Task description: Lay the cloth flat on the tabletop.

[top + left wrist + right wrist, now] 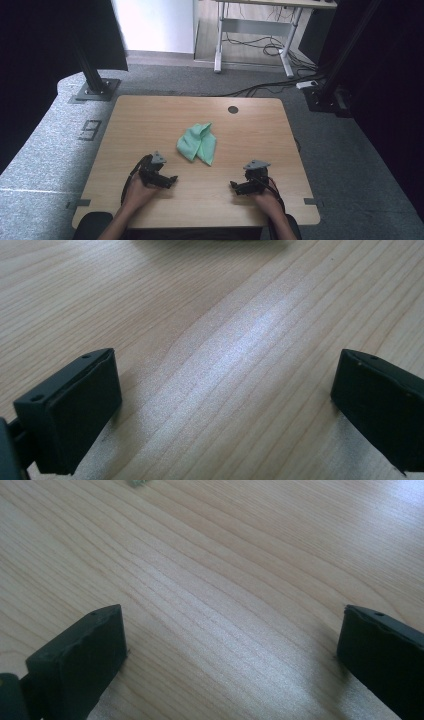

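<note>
Your crumpled mint-green cloth (pixel 198 143) on the light wooden surface (pixel 250 130), ahead of and between your left tool (pixel 172 179) and right tool (pixel 233 185), near neither, both tools spread wide, holding nothing

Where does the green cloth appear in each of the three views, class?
High view: the green cloth lies crumpled near the middle of the table.
Left gripper view: a dim strip at the top edge, probably the cloth.
Right gripper view: a small green scrap at the top edge, left of centre.
Shared landmark: the light wooden table.
</note>
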The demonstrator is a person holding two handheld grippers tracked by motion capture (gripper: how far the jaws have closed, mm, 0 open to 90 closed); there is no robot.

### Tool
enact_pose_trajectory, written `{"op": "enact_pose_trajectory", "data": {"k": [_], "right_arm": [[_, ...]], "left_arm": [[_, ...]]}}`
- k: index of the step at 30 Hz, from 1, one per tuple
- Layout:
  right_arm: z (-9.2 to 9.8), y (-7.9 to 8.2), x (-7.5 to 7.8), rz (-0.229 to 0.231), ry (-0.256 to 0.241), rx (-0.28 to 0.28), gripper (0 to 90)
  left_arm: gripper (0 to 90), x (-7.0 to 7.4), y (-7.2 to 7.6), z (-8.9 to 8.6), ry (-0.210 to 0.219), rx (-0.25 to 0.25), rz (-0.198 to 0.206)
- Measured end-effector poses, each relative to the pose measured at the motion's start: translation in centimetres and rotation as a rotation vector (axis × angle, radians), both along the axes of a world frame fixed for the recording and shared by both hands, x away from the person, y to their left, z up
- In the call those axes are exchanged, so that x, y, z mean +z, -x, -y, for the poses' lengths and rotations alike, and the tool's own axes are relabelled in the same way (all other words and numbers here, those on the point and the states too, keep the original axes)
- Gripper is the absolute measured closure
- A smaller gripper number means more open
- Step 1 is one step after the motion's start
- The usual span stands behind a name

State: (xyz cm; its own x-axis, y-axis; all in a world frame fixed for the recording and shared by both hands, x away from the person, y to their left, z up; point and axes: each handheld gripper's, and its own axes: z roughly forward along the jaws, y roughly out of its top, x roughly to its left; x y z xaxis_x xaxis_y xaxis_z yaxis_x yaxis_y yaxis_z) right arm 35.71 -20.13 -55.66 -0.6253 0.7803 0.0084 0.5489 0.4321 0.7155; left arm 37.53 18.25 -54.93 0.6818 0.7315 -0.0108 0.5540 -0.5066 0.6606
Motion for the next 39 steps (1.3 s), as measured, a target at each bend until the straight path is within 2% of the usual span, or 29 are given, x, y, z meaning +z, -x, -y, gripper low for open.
{"op": "enact_pose_trajectory", "data": {"k": [6,11,13,15,21,28,37,39], "right_arm": [[0.0,0.0,0.0,0.000,0.000,0.000,0.0],[0.0,0.0,0.0,0.000,0.000,0.000,0.0],[0.0,0.0,0.0,0.000,0.000,0.000,0.0],[0.0,0.0,0.0,0.000,0.000,0.000,0.0],[0.0,0.0,0.0,0.000,0.000,0.000,0.0],[0.0,0.0,0.0,0.000,0.000,0.000,0.0],[0.0,0.0,0.0,0.000,0.001,0.000,0.0],[0.0,0.0,0.0,0.000,0.000,0.000,0.0]], "left_arm": [[0.1,0.0,0.0,0.0,-0.001,0.005,0.002],[6.8,0.3,0.0,0.1,0.001,0.001,-0.003],[7.5,0.5,-0.2,0.1,0.023,-0.006,-0.023],[10.1,0.6,-0.2,0.2,0.034,-0.007,-0.023],[14.3,1.7,-0.2,0.4,0.062,-0.023,0.004],[19.5,2.8,-0.6,1.4,0.057,-0.056,0.037],[28.7,3.7,-1.4,2.9,0.067,-0.095,0.053],[33.0,3.9,-1.7,3.4,0.070,-0.103,0.055]]}}
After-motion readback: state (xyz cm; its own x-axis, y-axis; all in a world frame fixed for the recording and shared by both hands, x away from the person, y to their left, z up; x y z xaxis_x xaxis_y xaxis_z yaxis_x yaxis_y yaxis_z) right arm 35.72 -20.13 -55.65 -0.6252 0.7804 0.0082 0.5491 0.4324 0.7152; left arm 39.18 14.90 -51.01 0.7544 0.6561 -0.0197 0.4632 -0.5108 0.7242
